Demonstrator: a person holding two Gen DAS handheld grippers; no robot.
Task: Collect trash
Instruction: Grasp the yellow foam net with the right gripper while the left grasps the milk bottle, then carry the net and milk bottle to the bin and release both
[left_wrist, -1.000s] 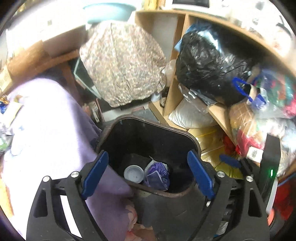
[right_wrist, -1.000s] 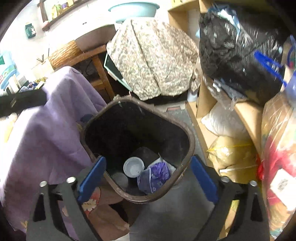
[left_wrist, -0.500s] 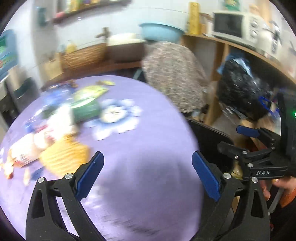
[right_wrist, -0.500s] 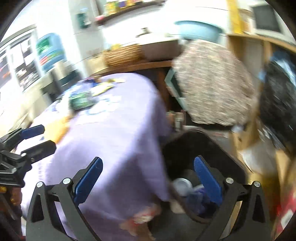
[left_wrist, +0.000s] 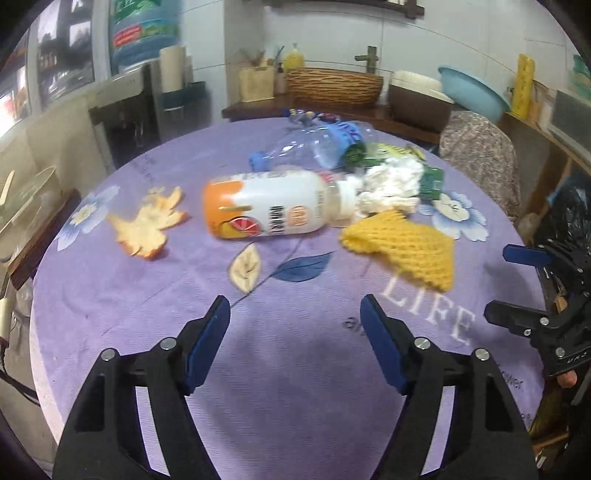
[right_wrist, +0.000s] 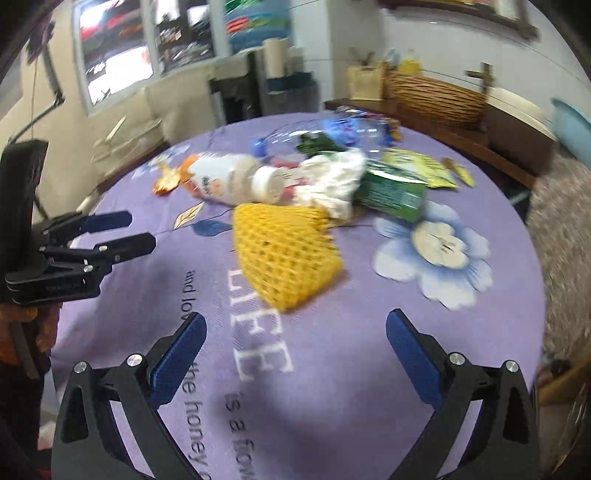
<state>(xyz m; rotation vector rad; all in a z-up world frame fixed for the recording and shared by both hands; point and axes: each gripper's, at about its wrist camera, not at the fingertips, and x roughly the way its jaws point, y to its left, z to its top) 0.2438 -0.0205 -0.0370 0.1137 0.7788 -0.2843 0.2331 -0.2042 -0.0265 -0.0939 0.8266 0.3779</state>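
Trash lies on a round table under a purple cloth (left_wrist: 295, 369): a white and orange drink bottle (left_wrist: 273, 208) on its side, orange peel (left_wrist: 147, 225), a yellow foam net (left_wrist: 402, 251) (right_wrist: 284, 254), crumpled white tissue (left_wrist: 391, 186) (right_wrist: 332, 181), a clear plastic bottle (left_wrist: 317, 146) and green wrappers (right_wrist: 391, 190). My left gripper (left_wrist: 295, 325) hovers over bare cloth short of the bottle, jaws closing with nothing between them. My right gripper (right_wrist: 295, 343) stands open and empty just short of the foam net. Each gripper shows at the edge of the other's view.
A wicker basket (left_wrist: 332, 85), a blue basin (left_wrist: 472, 92) and a box stand on a wooden counter behind the table. A water dispenser (left_wrist: 144, 66) is at the back left. A floral-covered object (left_wrist: 480, 155) and shelves are at the right.
Both grippers swung away from the black bin with trash in it and now face the purple table. The left jaws have narrowed somewhat. The bin is out of view.
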